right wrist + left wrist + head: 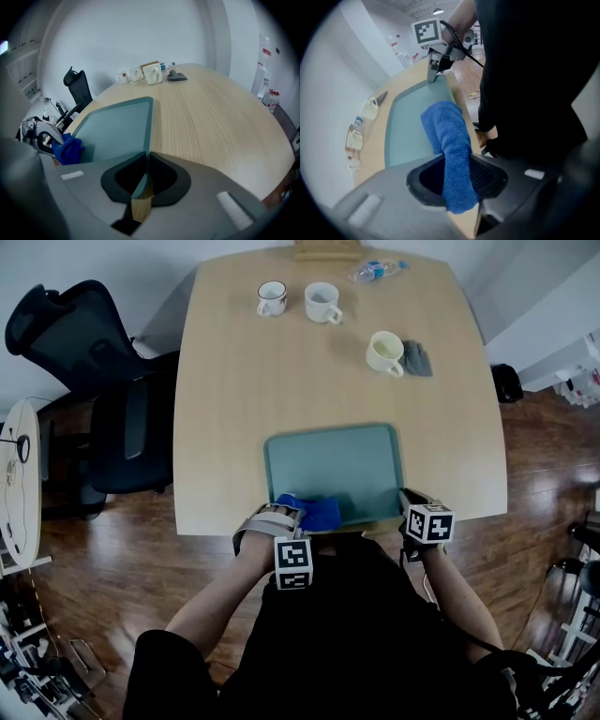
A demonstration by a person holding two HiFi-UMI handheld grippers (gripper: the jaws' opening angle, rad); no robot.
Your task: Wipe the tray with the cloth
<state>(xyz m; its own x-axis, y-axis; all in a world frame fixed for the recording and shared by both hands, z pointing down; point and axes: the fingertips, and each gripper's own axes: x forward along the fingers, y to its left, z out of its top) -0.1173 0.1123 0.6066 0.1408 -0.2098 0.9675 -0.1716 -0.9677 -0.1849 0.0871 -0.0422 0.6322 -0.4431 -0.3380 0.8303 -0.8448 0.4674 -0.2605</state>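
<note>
A teal tray [337, 465] lies at the near edge of the wooden table [234, 399]. A blue cloth [317, 513] rests on the tray's near left corner, and my left gripper [289, 515] is shut on it. In the left gripper view the cloth [449, 138] hangs from between the jaws down onto the tray [408, 122]. My right gripper [411, 502] is shut on the rim at the tray's near right corner. The right gripper view shows that rim [149, 136] running in between the closed jaws, with the cloth [68, 150] at the far left.
At the table's far end stand two white mugs [272, 298] [322, 302] and a water bottle [377, 270]. A third mug [385, 352] sits beside a small grey object [417, 359]. A black office chair [94, 381] stands left of the table.
</note>
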